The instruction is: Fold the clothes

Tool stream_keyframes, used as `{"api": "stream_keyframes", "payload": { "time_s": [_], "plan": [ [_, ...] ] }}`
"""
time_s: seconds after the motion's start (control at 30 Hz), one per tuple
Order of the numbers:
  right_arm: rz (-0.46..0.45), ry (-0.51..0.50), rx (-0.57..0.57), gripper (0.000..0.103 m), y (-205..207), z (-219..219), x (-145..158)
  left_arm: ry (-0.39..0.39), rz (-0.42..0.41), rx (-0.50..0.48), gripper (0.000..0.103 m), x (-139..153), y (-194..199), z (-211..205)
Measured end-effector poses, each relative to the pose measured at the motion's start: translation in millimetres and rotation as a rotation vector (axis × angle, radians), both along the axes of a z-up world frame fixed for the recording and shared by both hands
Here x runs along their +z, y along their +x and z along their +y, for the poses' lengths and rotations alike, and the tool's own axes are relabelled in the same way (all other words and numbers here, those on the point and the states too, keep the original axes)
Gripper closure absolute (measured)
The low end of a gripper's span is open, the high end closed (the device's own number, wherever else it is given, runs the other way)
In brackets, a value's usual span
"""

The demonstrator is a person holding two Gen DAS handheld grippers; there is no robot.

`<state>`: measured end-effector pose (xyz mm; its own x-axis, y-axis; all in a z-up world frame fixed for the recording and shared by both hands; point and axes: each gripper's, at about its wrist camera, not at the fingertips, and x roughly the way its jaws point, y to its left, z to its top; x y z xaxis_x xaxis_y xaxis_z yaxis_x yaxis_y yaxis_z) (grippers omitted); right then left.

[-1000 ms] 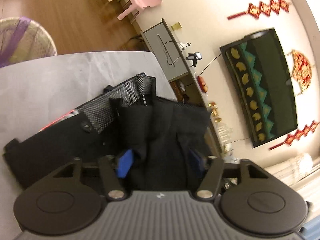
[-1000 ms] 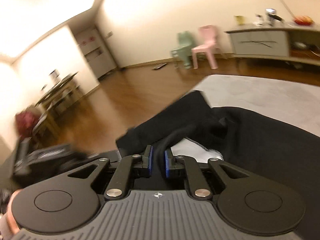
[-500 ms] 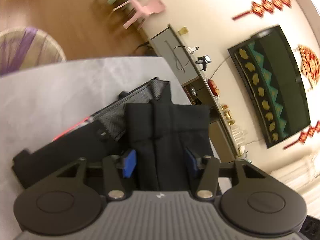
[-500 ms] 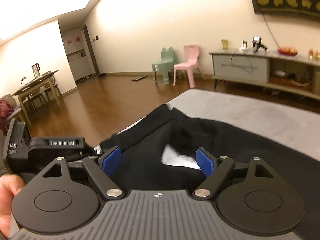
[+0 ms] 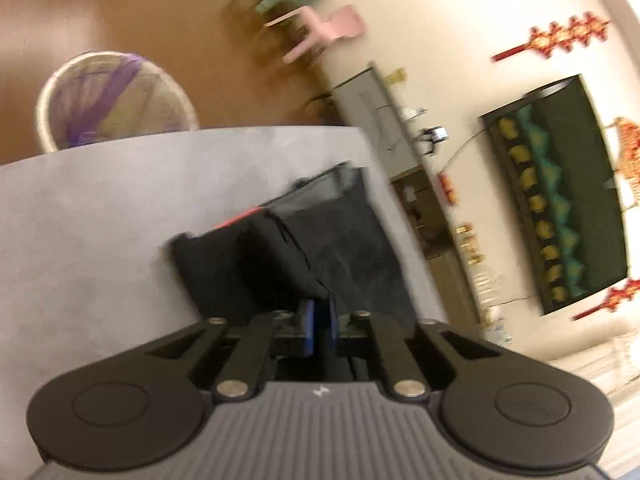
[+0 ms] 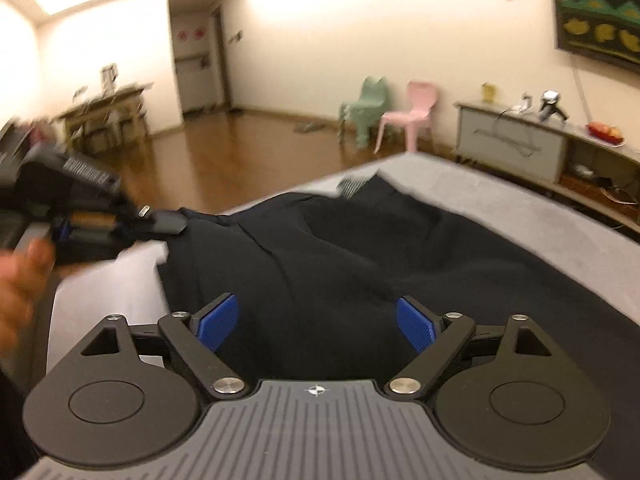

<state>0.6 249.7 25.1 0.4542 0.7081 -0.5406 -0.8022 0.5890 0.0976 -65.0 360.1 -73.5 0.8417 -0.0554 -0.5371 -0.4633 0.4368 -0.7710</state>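
The left gripper (image 5: 319, 322) has its jaws pressed together, pinching an edge of the black garment (image 6: 340, 264) — it lies spread on the grey worktop (image 5: 100, 208). The right gripper (image 6: 316, 322) hovers over the cloth, jaws spread wide.

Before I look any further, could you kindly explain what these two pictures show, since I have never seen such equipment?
No robot is here: a person carries a hand-held gripper in each hand, and a fisheye camera on each looks forward along its two blue-padded fingers.

The left wrist view shows the left hand-held gripper, its pads closed together, apparently pinching an edge of the black garment, though the picture is blurred. The right wrist view shows the right hand-held gripper with its pads wide apart above the same dark cloth, holding nothing. At that view's left edge the person's hand carries the other tool.

The garment lies on a grey table. A woven basket stands on the floor beyond.
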Motion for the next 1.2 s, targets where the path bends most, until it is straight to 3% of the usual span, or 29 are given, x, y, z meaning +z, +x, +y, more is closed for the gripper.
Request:
{"api": "stream_keyframes", "payload": {
  "time_s": [0.03,0.07,0.1,0.17,0.2,0.23,0.27,0.3,0.37,0.47,0.6,0.73,0.83,0.9,0.97,1.07,1.1,1.2],
  "plan": [
    [0.013,-0.013,0.003,0.015,-2.8,-0.7,-3.5,-0.005,0.01,0.002,0.082,-2.2,1.9,1.0],
    [0.028,-0.024,0.004,0.015,-6.2,-2.7,-6.2,-0.004,0.019,0.002,0.064,-4.0,4.1,1.3],
    [0.04,-0.03,0.002,0.016,-9.3,-5.2,-8.2,0.015,0.025,-0.003,0.056,-4.3,7.1,-1.3],
    [0.056,-0.029,-0.008,0.017,-12.9,-12.0,-9.8,0.053,0.038,-0.011,0.052,-4.9,13.3,-6.4],
    [0.072,-0.036,-0.008,0.017,-12.5,-13.8,-11.3,0.071,0.044,-0.016,0.053,-5.2,16.4,-9.0],
    [0.084,-0.06,-0.005,0.018,-13.1,-13.1,-13.0,0.089,0.051,-0.017,0.063,-5.9,18.7,-11.6],
    [0.087,-0.098,0.006,0.018,-14.9,-10.3,-13.6,0.1,0.063,-0.003,0.092,-8.1,18.1,-13.9],
    [0.084,-0.118,0.021,0.019,-15.5,-7.5,-10.5,0.095,0.072,0.013,0.1,-10.4,16.2,-14.6],
    [0.09,-0.077,0.038,0.019,-9.6,-6.3,6.4,0.075,0.055,0.027,0.1,-9.5,8.9,-14.7],
    [0.083,0.011,0.022,0.017,14.6,6.5,42.2,0.107,0.016,0.01,0.1,-0.1,3.0,-19.0],
    [0.004,-0.012,0.022,0.013,61.5,52.8,70.7,0.082,0.036,0.011,0.098,-5.1,4.1,-13.4],
    [-0.063,-0.111,0.044,0.008,121.7,107.7,73.3,0.081,0.037,0.01,0.054,-8.6,5.1,-6.0],
    [-0.083,-0.193,0.076,0.008,161.7,143.0,58.2,0.15,0.029,-0.025,0.051,-6.0,9.7,-8.1],
    [-0.093,-0.239,0.104,0.008,180.6,160.6,43.9,0.193,0.023,-0.049,0.058,-4.6,12.3,-9.2],
    [-0.087,-0.278,0.141,0.008,197.3,173.2,29.2,0.208,0.006,-0.078,0.095,-6.1,11.6,-7.8],
    [-0.062,-0.331,0.204,0.009,221.5,188.5,6.6,0.231,-0.019,-0.123,0.097,-8.4,10.6,-5.6],
    [-0.045,-0.345,0.227,0.016,228.9,192.4,0.2,0.239,-0.028,-0.138,0.098,-9.1,10.2,-4.8],
    [0.06,-0.348,0.308,0.062,243.8,193.4,-8.3,0.26,-0.055,-0.18,0.098,-11.3,8.9,-2.5]
  ]
}}
